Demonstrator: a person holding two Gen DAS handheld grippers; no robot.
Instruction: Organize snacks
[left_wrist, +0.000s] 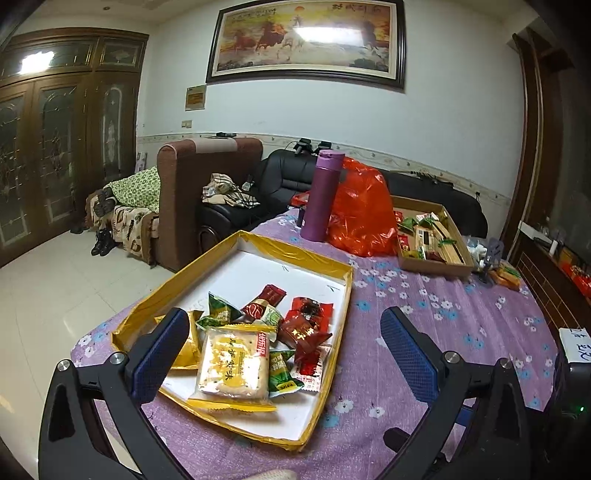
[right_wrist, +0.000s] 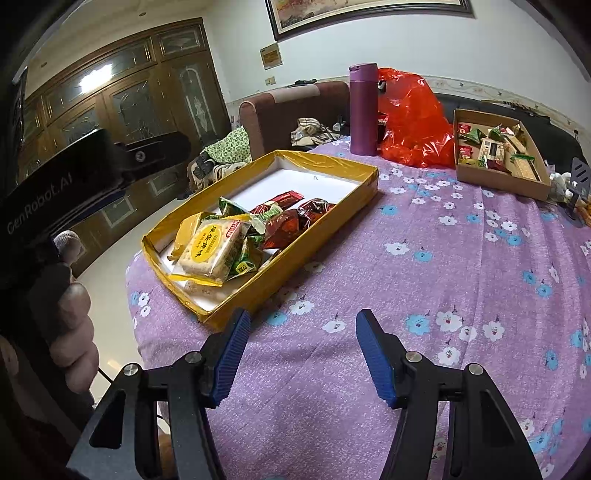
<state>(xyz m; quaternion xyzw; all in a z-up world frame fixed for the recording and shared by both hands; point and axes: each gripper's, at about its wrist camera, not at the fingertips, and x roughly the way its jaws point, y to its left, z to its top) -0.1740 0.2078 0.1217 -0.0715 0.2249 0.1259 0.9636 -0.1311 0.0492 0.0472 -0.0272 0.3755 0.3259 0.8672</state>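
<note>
A gold-rimmed tray (left_wrist: 310, 258) (right_wrist: 332, 162) on the purple flowered tablecloth holds a heap of snacks: a yellow cracker pack (left_wrist: 232, 365) (right_wrist: 208, 253) on top, green packets (left_wrist: 219, 306) and red packets (left_wrist: 304, 325) (right_wrist: 284, 225) beside it. A brown cardboard box (left_wrist: 436, 264) (right_wrist: 498, 181) with more snacks stands at the far right. My left gripper (left_wrist: 284, 354) is open and empty, held above the tray's near end. My right gripper (right_wrist: 303, 350) is open and empty over bare cloth, right of the tray's near corner.
A purple flask (left_wrist: 319, 195) (right_wrist: 364, 110) and a red plastic bag (left_wrist: 364, 210) (right_wrist: 410, 118) stand at the table's far side between tray and box. Small items lie right of the box (left_wrist: 495, 262). Sofas and a wooden cabinet stand beyond the table edge.
</note>
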